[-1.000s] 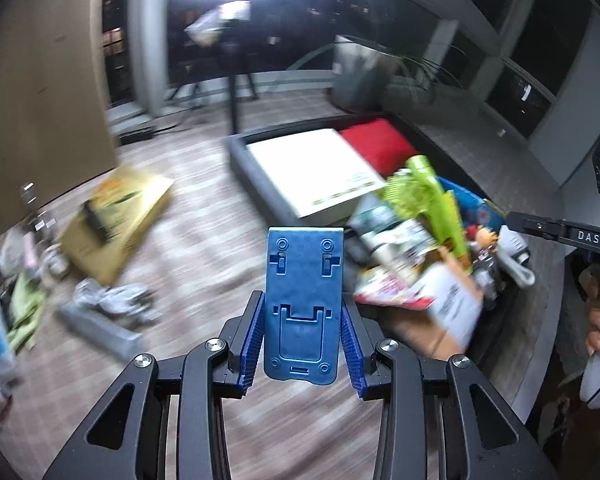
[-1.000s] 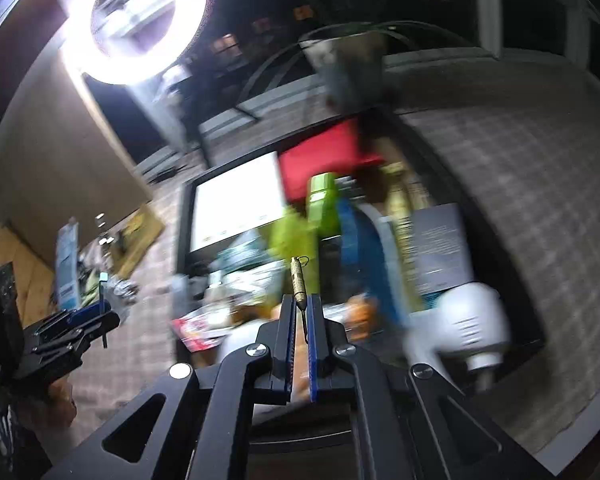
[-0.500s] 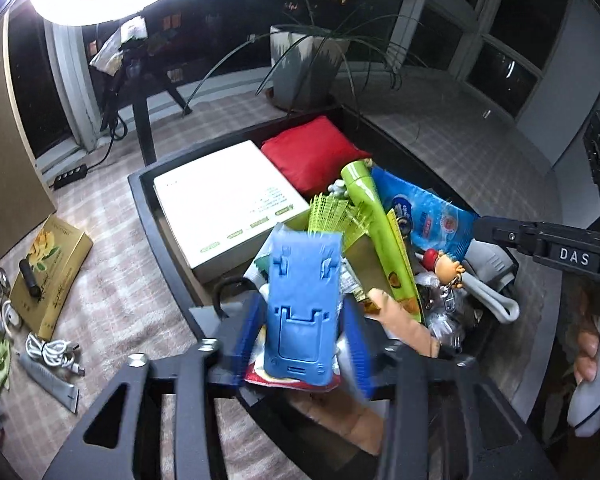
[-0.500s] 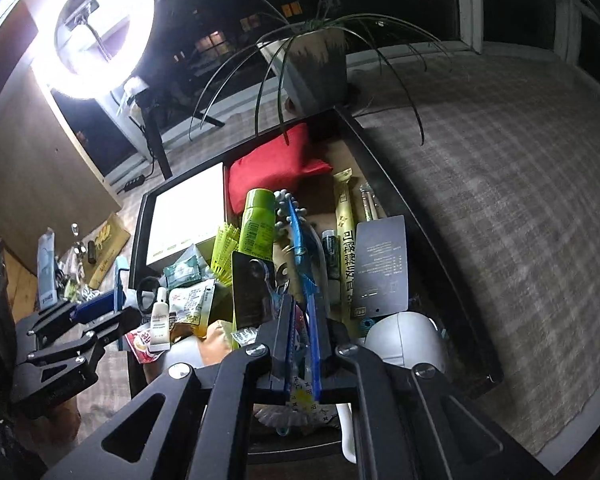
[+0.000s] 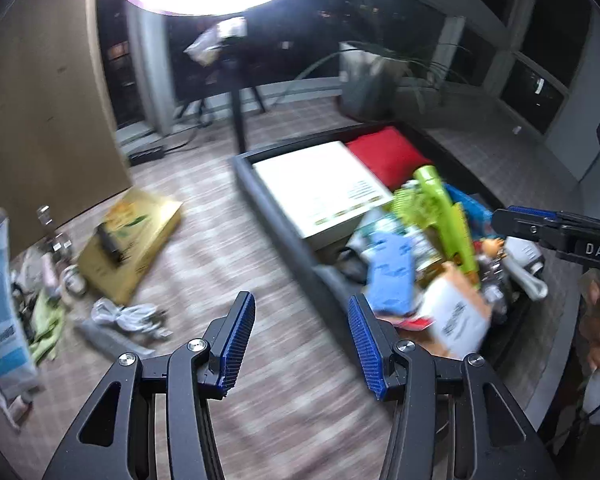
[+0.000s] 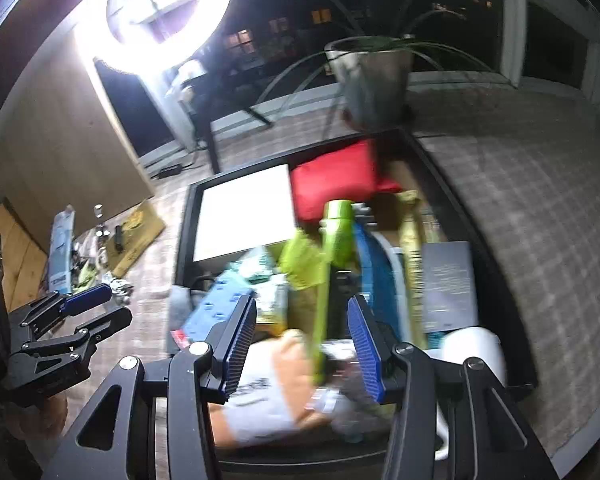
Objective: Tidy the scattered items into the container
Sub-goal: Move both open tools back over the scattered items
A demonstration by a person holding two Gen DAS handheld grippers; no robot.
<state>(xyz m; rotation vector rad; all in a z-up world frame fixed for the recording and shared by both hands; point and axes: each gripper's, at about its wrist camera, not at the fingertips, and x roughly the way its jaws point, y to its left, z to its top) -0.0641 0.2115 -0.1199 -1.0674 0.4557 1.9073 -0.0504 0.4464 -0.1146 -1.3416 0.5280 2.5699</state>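
Both grippers hang with jaws apart and empty. The left gripper (image 5: pixel 302 340) faces the bench left of the black container (image 5: pixel 278 224), where the scattered items lie: a yellow box (image 5: pixel 130 240), a bundled white cable (image 5: pixel 126 316) and a grey tube (image 5: pixel 112 340), its long axis running left to right. These lie ahead-left of the left jaws, so that hand looks nearer. The right gripper (image 6: pixel 302 340) hovers over the crowded container, where a blue phone stand (image 5: pixel 392 272) rests.
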